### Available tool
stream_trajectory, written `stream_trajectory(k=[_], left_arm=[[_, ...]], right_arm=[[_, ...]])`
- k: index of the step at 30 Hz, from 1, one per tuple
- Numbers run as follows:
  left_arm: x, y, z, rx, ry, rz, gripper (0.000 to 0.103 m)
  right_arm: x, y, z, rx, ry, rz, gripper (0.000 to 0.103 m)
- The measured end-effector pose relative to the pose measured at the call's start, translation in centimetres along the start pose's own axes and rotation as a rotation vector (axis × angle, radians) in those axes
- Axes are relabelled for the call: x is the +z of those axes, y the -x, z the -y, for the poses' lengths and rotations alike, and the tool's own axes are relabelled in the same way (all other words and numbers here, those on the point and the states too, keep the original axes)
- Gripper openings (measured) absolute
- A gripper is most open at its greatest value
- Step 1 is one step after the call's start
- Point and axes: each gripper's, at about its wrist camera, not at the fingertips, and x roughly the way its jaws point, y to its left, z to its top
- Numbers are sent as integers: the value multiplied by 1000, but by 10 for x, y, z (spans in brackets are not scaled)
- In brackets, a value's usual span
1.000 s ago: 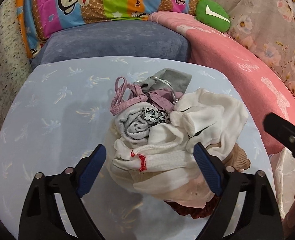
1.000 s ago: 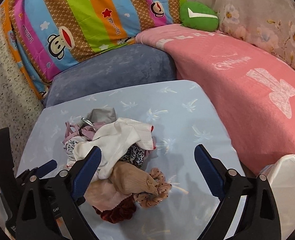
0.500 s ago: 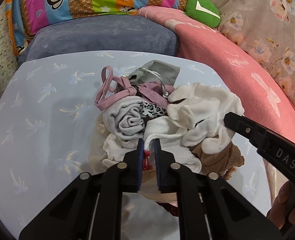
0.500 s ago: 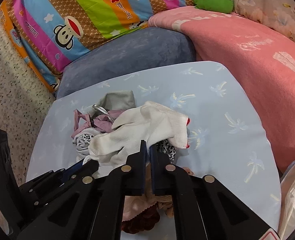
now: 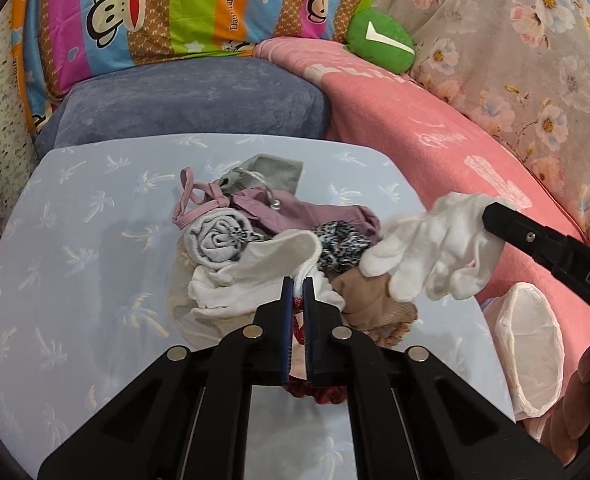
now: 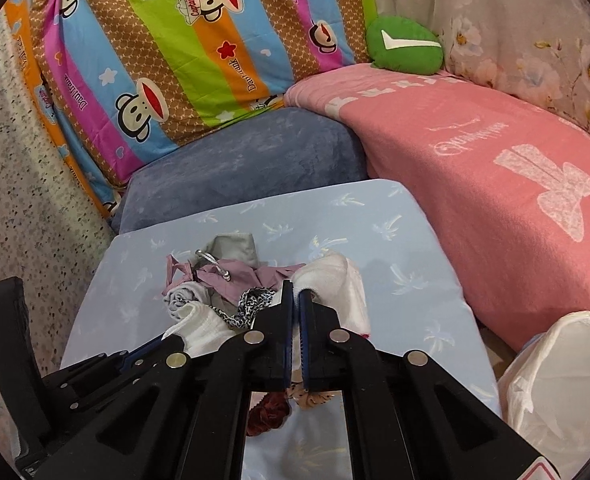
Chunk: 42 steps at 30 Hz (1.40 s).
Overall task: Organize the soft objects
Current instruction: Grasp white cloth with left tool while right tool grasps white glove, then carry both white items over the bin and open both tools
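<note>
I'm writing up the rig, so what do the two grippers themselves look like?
Both the left gripper and the right gripper are black plastic with blue finger pads and round silver fasteners. The right one's side carries white letters, "DAS". No cables or sleeves show.

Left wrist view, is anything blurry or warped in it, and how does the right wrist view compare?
Left wrist view: sharp in the middle, the white glove and left gripper crisp; fisheye bends the blue table edges, dark vignette in the corners. Right wrist view: same barrel warp, even soft light, the right gripper fills the lower frame.
</note>
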Motion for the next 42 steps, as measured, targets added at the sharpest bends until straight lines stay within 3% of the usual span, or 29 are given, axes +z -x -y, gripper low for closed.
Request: stream_trajectory(k=[18, 30, 42], left_arm=[[-3, 47, 111, -134, -166, 87, 4], [-23, 47, 202, -236, -297, 69, 4], [-44, 32, 267, -295, -385, 15, 4]], right_arm=[[-19, 107, 79, -80, -85, 118, 3], [-43, 163, 162, -176, -178, 155, 3], [-73, 183, 223, -248, -269, 142, 3]])
